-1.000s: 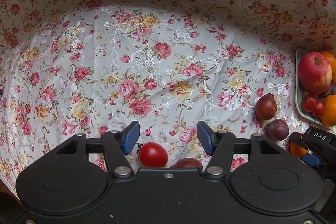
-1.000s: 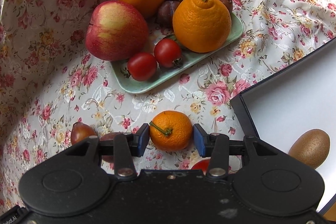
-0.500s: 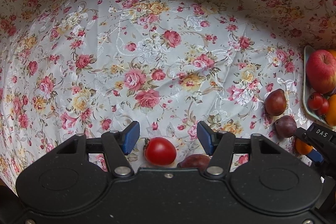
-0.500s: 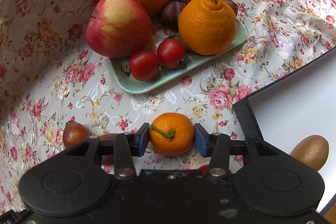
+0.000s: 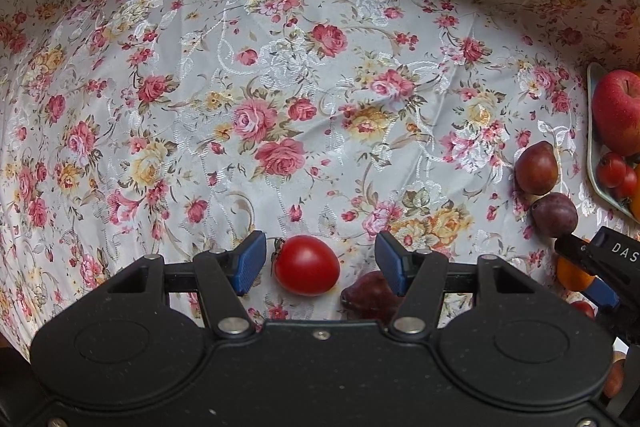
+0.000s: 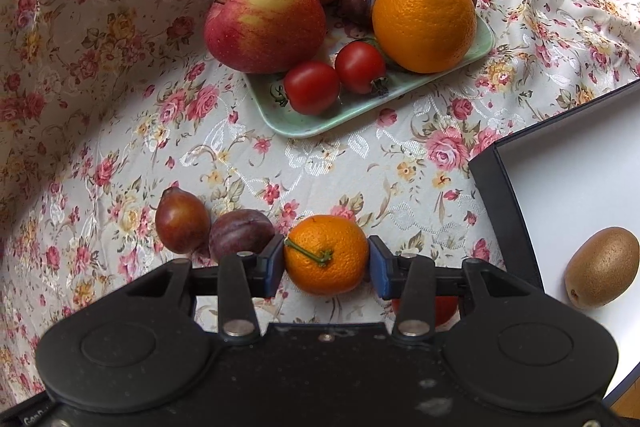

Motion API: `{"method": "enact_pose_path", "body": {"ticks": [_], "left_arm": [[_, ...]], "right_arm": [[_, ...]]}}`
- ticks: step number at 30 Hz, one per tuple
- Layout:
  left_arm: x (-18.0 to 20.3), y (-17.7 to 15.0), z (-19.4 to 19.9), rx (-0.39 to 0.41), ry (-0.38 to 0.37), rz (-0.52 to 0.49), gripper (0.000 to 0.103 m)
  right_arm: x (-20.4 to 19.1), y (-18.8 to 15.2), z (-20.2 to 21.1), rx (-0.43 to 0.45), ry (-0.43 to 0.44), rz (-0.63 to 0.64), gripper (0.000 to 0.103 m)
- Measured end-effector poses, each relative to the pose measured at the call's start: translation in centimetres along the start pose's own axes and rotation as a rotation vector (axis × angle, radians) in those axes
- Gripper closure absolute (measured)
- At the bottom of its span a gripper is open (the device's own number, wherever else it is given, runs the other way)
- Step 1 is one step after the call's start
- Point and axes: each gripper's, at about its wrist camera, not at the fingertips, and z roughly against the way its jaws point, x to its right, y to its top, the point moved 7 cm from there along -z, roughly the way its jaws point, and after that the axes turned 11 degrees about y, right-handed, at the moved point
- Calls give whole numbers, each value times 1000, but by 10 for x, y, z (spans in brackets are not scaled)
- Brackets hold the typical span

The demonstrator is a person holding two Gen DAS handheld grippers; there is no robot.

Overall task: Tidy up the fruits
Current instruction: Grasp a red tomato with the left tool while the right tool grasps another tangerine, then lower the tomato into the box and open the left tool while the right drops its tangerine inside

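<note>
Between right gripper point(image 6: 327, 264) pads, small mandarin point(image 6: 326, 255)

I see 2 low, close wrist views over the floral cloth point(image 5: 280, 99); both share the 2 plums point(image 6: 240, 233) and green tray point(image 6: 320, 123).

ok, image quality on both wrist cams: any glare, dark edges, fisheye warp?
Left wrist: sharp centre, tablecloth bright in the middle with dark, shadowed edges and strong fisheye bowing; the tomato shows a small highlight. Right wrist: the white box interior is nearly blown out; the large orange and apple are evenly lit and sharp; the box edge curves.
</note>
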Motion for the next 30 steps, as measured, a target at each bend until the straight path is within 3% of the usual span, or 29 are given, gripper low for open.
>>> {"method": "enact_pose_path", "body": {"ticks": [11,13,14,18,23,30], "left_arm": [[-4,-14,-20,-8,35,24,41],[-3,-15,-18,17,35,14,48],[-2,-15,-17,29,31,7,56],[-2,-20,-13,33,26,14,58],[0,-29,4,30,3,34,58],[5,-43,39,102,4,23,58]], "right_arm": [[-5,-13,19,8,37,45,58],[-4,-14,23,10,42,49,58],[-3,-14,25,12,43,50,58],[-1,-16,31,14,51,50,58],[-1,-20,40,15,73,58,58],[0,-35,52,-7,107,84,58]]}}
